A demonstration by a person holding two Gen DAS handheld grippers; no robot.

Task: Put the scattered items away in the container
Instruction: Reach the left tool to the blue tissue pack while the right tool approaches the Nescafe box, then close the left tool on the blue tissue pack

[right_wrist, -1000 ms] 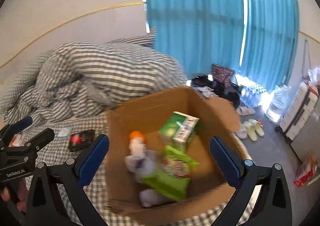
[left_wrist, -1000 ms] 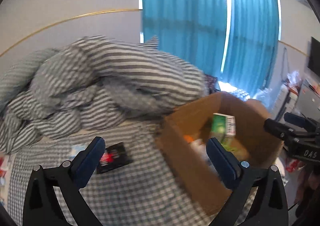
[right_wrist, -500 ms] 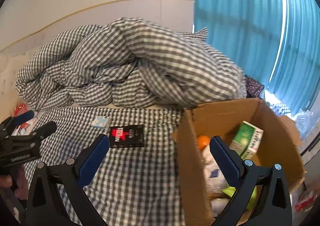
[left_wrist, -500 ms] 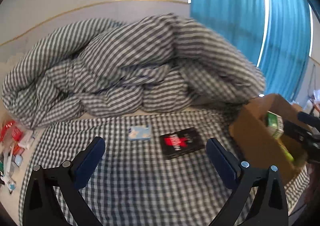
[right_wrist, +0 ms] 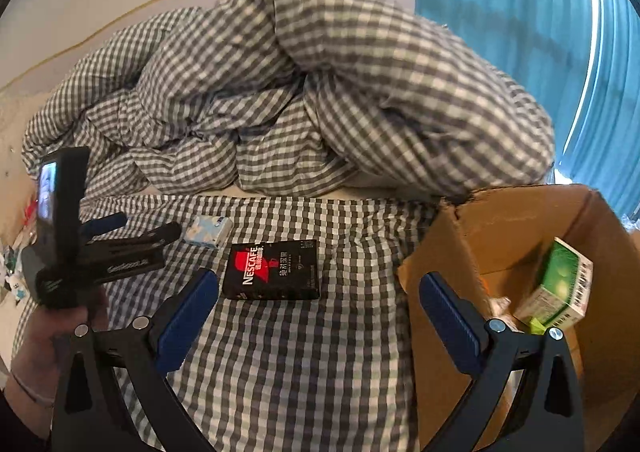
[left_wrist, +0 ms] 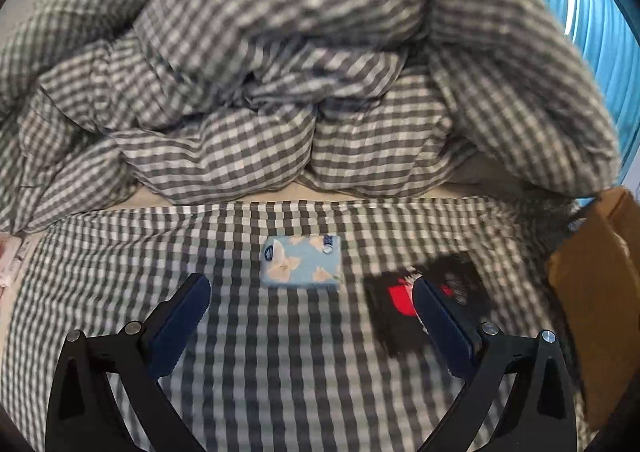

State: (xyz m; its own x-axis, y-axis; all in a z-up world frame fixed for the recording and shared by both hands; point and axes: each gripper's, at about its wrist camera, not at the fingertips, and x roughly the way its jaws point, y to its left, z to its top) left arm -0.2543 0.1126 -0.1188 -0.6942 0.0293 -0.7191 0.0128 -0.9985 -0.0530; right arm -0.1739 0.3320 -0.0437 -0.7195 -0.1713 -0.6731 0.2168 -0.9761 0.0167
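Both tongs wide open, empty; I centre left tongs point(left_wrist: 308, 292) over the tissue pack point(left_wrist: 301, 260) on the bed, seemingly flat, pinching its short sides, then carry to box point(right_wrist: 520, 236).

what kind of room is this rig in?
Most likely a bedroom: a rumpled gingham duvet heaped on a bed with a matching checked sheet, blue curtains over a bright window, and a cardboard box at the bed's edge.

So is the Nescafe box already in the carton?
No, the Nescafe box lies flat on the checked sheet, to the left of the carton and outside it.
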